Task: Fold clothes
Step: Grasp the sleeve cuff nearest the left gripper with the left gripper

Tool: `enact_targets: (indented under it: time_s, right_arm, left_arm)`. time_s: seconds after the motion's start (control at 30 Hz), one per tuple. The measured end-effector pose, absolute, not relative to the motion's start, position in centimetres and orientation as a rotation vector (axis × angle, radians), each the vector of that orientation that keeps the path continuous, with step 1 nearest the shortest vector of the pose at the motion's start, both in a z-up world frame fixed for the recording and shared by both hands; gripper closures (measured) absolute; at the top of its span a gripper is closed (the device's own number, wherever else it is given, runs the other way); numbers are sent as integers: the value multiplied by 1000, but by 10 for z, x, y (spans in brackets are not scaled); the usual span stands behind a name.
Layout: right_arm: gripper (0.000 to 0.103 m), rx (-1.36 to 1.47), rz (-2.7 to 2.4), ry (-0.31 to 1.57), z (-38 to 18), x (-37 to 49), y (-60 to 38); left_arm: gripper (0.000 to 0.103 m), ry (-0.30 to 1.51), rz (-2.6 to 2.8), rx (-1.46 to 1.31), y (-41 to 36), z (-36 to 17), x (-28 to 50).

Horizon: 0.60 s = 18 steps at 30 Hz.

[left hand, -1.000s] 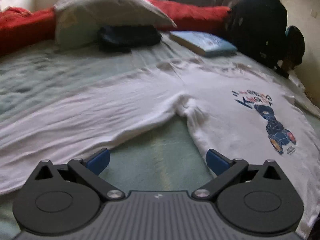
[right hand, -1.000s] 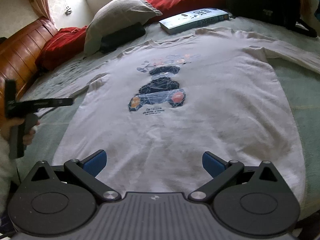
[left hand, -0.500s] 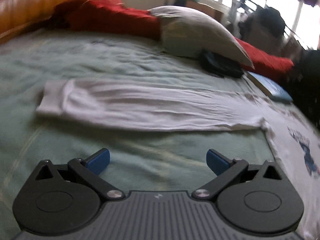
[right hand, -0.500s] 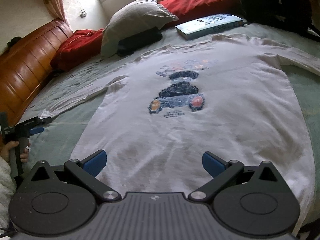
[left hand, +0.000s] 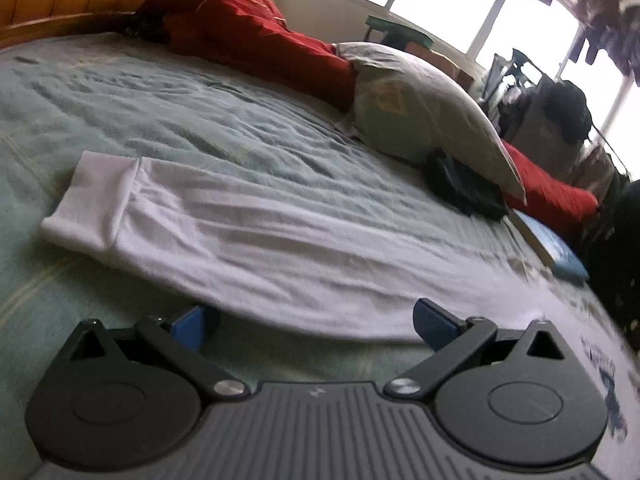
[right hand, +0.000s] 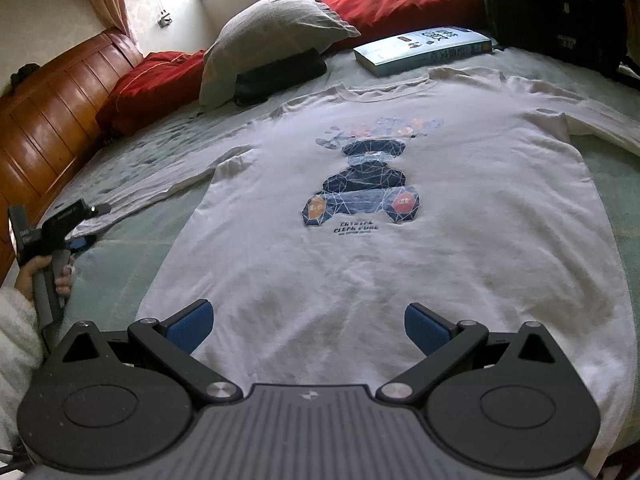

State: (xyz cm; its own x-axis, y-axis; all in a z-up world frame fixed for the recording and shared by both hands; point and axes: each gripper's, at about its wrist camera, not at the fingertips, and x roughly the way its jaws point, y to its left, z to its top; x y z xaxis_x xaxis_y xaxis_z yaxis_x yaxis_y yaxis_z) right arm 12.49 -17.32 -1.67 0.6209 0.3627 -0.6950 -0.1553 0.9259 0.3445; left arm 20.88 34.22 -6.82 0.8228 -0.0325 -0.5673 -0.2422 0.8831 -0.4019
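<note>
From the left wrist camera, the left gripper (left hand: pixel 316 322) sits low over the green bedspread (left hand: pixel 168 120) with its blue fingers spread wide and empty; the white shirt's long sleeve (left hand: pixel 256 236) stretches across the bed just ahead of them, its lower edge running close past both fingertips, and its cuff (left hand: pixel 90 200) lies off to the left. From the right wrist camera, the right gripper (right hand: pixel 306 326) is also wide open and holding nothing, poised above the hem of the white shirt (right hand: pixel 360 248), which lies spread flat on the bed, print up, with the hem fabric showing between the two pads. At the left edge of that view a hand (right hand: pixel 44 276) holds the left gripper by the sleeve end.
</note>
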Motion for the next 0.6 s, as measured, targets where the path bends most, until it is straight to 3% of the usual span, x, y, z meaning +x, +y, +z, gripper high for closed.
enact_targets:
  time_s: [0.6]
  right_arm:
    - [0,255,291,850,-19,126,-176]
  left_arm:
    - [1,526,250,-588,346,-65,253]
